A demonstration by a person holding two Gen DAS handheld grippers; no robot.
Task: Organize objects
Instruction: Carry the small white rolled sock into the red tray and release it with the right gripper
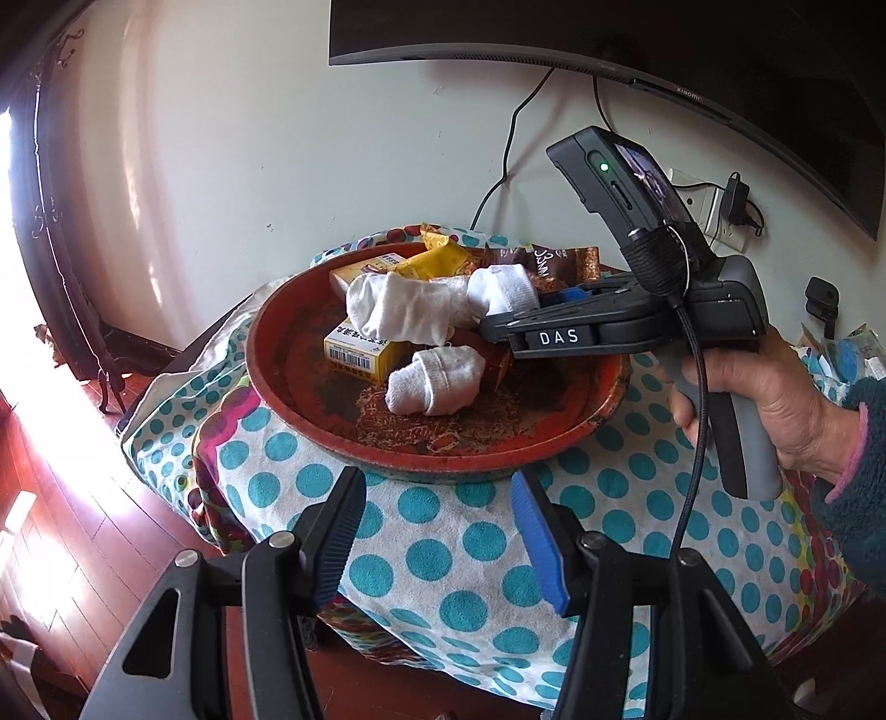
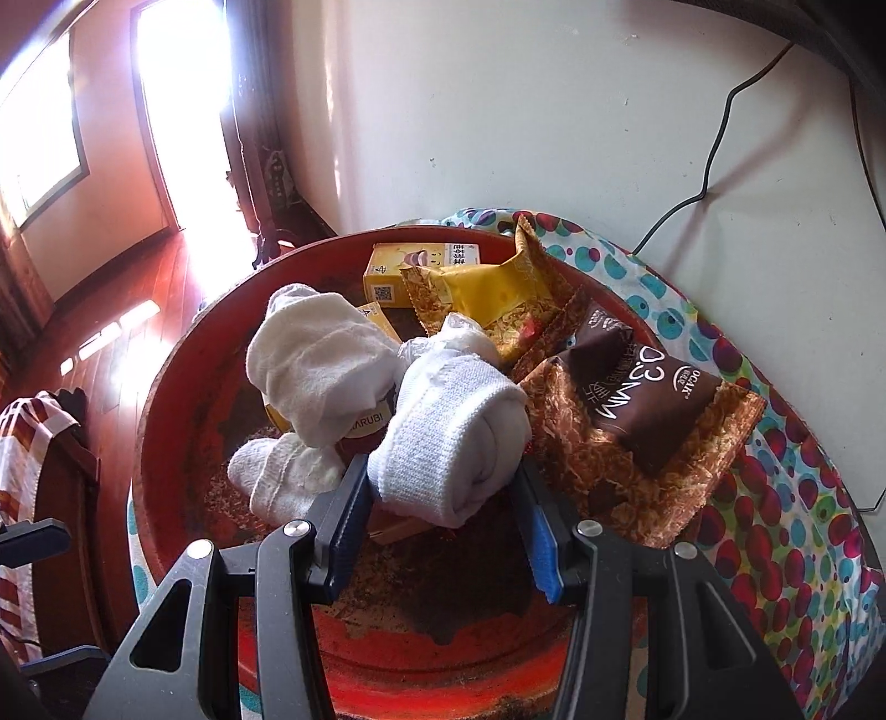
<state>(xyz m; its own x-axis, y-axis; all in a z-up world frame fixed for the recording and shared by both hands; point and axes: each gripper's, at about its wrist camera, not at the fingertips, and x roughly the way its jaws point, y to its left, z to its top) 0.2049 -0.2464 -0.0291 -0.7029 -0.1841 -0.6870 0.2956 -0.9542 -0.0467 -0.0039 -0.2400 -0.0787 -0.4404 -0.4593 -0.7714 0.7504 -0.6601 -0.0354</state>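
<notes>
A round red tray [image 1: 310,421] sits on a polka-dot cloth. It holds rolled white socks, yellow boxes [image 1: 360,357] and snack packets. My right gripper [image 2: 443,498] is over the tray, its jaws around a rolled white sock [image 2: 448,437] and touching it on both sides; it also shows in the left wrist view [image 1: 531,310]. Two more white socks [image 2: 315,360] [image 2: 277,476] lie to its left. A brown snack packet [image 2: 642,410] and a yellow packet [image 2: 487,293] lie to the right and behind. My left gripper [image 1: 437,537] is open and empty in front of the tray's near rim.
The polka-dot cloth [image 1: 443,554] covers a small table against a white wall [image 1: 277,138]. A monitor [image 1: 609,33] hangs above, with cables and a wall socket [image 1: 714,210] at the right. Wooden floor [image 1: 66,526] lies to the left. More clutter [image 1: 847,354] sits at the far right.
</notes>
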